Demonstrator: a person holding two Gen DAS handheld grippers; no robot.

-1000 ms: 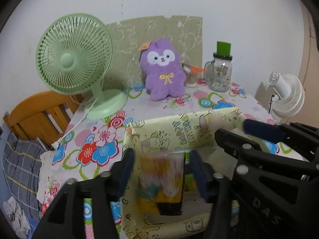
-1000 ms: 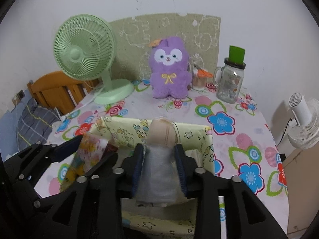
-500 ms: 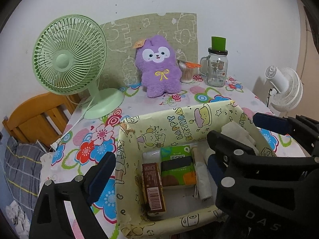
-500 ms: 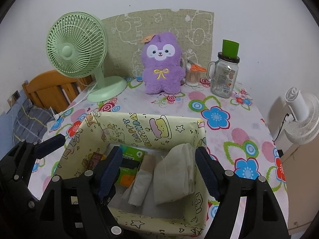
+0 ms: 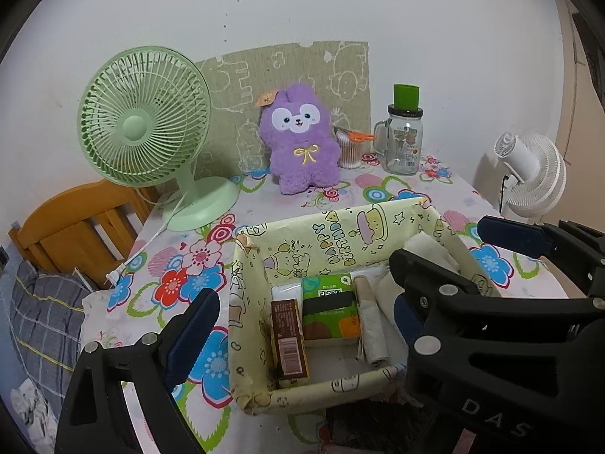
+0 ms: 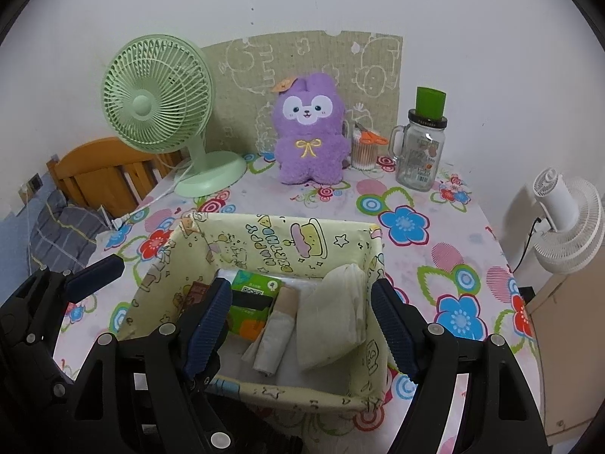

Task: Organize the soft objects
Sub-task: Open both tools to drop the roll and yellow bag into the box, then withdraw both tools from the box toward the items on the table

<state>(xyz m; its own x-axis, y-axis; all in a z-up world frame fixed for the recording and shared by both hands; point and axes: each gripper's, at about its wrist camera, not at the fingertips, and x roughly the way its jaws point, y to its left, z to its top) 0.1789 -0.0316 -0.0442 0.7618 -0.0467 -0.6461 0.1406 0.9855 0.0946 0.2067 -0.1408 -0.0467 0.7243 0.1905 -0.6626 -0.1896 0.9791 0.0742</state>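
Note:
A yellow cartoon-print fabric box (image 5: pixel 332 230) (image 6: pixel 287 242) stands on the flowered table. Inside lie a green tissue pack (image 5: pixel 329 306) (image 6: pixel 253 295), a brown packet (image 5: pixel 289 340), a rolled beige cloth (image 5: pixel 368 317) (image 6: pixel 278 321) and a folded cream cloth (image 6: pixel 332 317) against the right wall. A purple plush toy (image 5: pixel 298 140) (image 6: pixel 308 132) sits upright at the back. My left gripper (image 5: pixel 302 321) is open and empty above the box's near side. My right gripper (image 6: pixel 300 321) is open and empty over the box.
A green desk fan (image 5: pixel 147 121) (image 6: pixel 162 102) stands back left with its cord trailing. A glass jar with a green lid (image 5: pixel 404 140) (image 6: pixel 423 151) and a cup of cotton swabs (image 6: pixel 365 151) stand back right. A white fan (image 6: pixel 567 219) is off the right edge, a wooden chair (image 5: pixel 75 227) left.
Both grippers let go of what they held into the box, the left a yellow packet, the right the rolled cloth. Both opened wide and drew back a little.

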